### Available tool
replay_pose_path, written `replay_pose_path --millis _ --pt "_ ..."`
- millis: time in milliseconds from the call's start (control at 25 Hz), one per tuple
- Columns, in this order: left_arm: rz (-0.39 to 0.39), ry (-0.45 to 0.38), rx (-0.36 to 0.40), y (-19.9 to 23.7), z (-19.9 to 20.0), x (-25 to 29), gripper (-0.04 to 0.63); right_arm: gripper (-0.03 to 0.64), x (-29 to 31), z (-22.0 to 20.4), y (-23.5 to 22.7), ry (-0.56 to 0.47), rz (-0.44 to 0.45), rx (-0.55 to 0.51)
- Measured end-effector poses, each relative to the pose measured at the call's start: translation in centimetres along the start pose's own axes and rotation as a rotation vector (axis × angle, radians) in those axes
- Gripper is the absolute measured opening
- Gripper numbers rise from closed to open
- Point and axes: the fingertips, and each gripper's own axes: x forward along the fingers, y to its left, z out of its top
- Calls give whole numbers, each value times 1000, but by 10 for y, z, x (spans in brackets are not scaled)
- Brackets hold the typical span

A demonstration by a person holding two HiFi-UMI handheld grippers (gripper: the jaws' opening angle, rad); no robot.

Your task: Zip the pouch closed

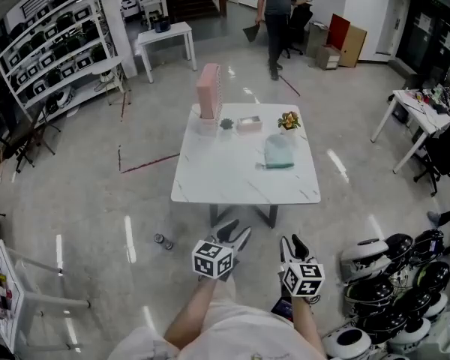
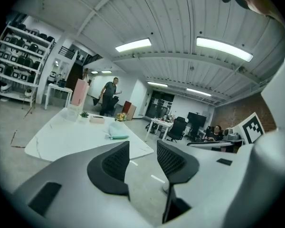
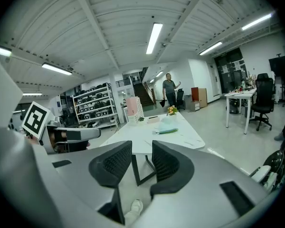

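Head view: both forearms (image 1: 195,313) reach forward from 6 o'clock, side by side. The left gripper (image 1: 234,234) and right gripper (image 1: 294,244) point toward 12 o'clock, over the floor (image 1: 97,201) and short of the white table (image 1: 210,178). The teal pouch (image 1: 279,153) lies flat on the table's right half, at 12 o'clock from the right gripper and well apart from both. Left gripper view: jaws spread, nothing between them; pouch at 11 o'clock beyond the tips. Right gripper view: jaws spread, empty; pouch at 1 o'clock on the table.
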Motion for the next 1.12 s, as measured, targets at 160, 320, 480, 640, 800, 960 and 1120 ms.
replay_pose_path --millis 160,320,480,640,800,960,1120 --pt "-62 33 -1 50 25 56 193 127 68 12 -14 35 -48 12" --pt "-123 93 31 93 51 105 190 127 130 32 -27 59 -112 38" --pt "-159 150 37 139 66 145 190 129 186 47 -35 89 -159 47" --pt "-197 194 16 176 71 177 189 127 226 50 -43 126 -211 61" --pt "-240 233 9 202 71 204 186 129 257 49 -49 160 -250 66" --pt "-280 275 17 212 68 227 186 129 274 51 -56 185 -284 76" --pt "-300 319 30 220 61 247 187 129 290 54 -65 200 -296 83"
